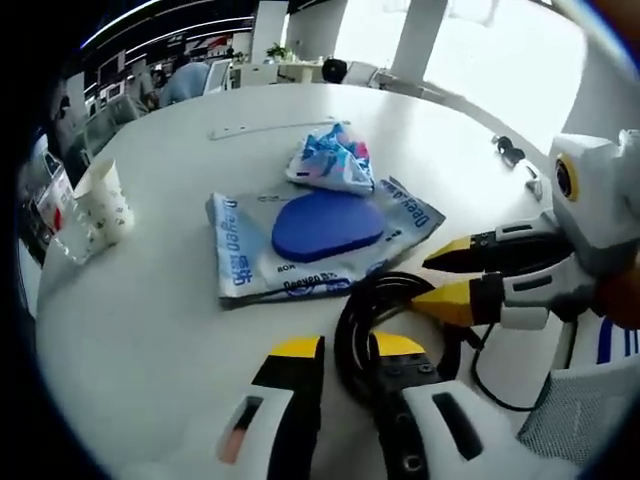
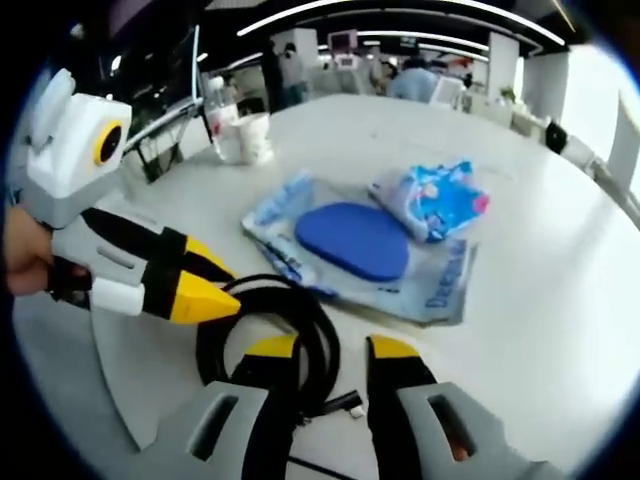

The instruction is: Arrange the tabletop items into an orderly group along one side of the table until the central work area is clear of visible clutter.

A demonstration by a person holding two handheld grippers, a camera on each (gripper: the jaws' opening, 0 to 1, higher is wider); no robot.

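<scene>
Gathering the coiled black cable (image 1: 375, 320) near the table's edge: left gripper (image 1: 345, 350) straddles the loop, jaws parted; right gripper (image 2: 320, 352) likewise parted, unloaded. Next, pinch and slide it aside.

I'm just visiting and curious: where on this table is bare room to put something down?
Bare tabletop lies between the paper cup and the grey pouch, and beyond the crumpled blue wrapper. It is crowded by the black cable coil, where both claws meet.
</scene>
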